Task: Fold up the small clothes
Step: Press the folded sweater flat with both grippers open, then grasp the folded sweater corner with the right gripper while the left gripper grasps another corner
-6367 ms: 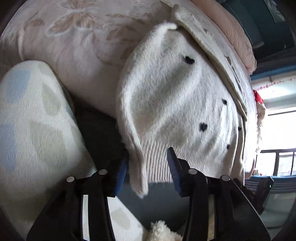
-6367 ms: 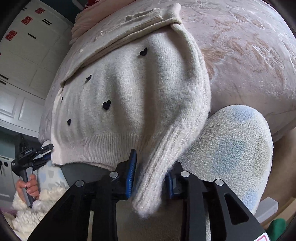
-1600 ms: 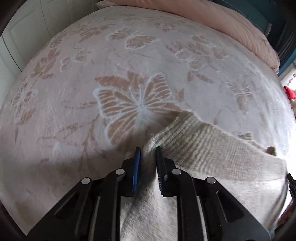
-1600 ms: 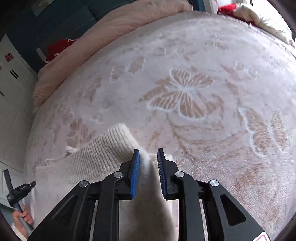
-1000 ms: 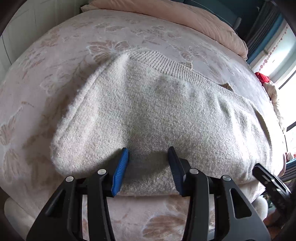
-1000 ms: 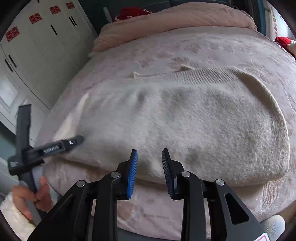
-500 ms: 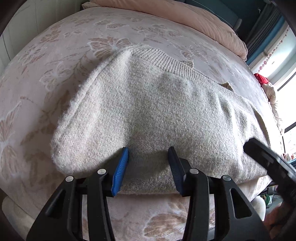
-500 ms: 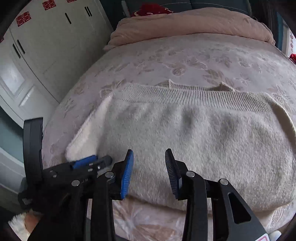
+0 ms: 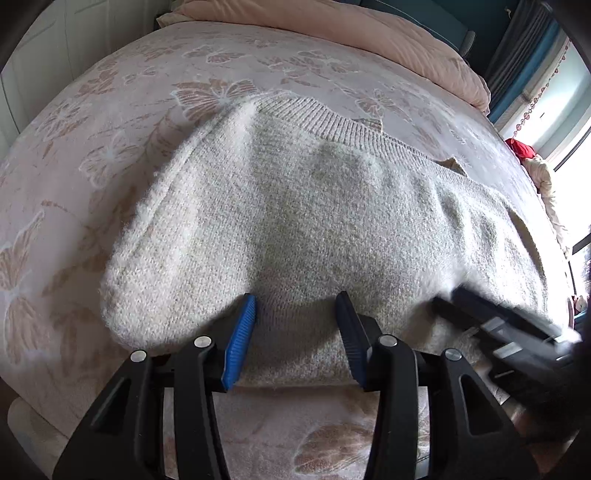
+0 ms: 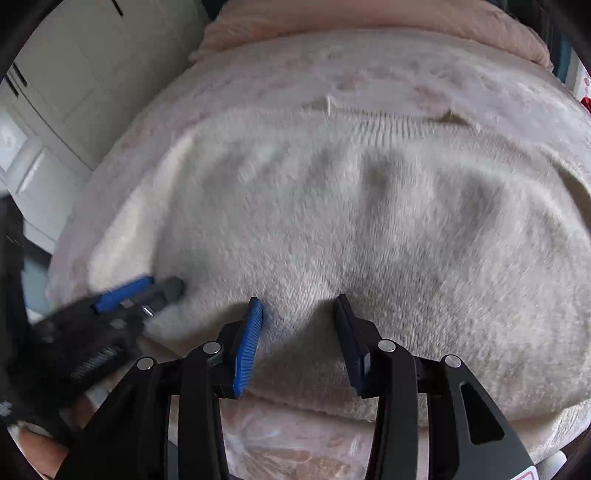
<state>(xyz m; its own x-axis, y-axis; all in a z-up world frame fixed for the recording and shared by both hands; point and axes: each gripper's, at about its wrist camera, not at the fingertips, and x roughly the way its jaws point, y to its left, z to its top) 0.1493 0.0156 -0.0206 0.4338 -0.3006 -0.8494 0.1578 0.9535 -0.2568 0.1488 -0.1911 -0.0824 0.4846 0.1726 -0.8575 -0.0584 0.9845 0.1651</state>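
I have the cream sweater (image 9: pixel 332 221) lying folded across the bed (image 9: pixel 92 122), its ribbed band along the far side and its thick folded edge toward me at the near edge of the mattress. My left gripper (image 9: pixel 295 332) hovers over that near edge with its fingers (image 9: pixel 240 332) parted and nothing pinched; the knit sits under and between them, but the pads are not pressing on it. My right gripper (image 10: pixel 295 332) is just beside it, over the middle of the same edge, and its jaws are opening, with sweater beneath the gap and no grip on it.

I judge the next fold is coming, probably side to side. To do it well I would bite the whole thickness of the near edge, all layers together, so the lower one does not slide out, and place each grip near an end of the fold line, not both in the middle. The fuzzy knit should hold shape but drag on the plush butterfly blanket (image 9: pixel 207 92), so lift before carrying across.

Room is generous beyond the sweater: bare blanket runs up to the pink duvet (image 9: pixel 332 26). The tight spots are the mattress edge directly below my fingers and the closeness of the two grippers, which could knock together.
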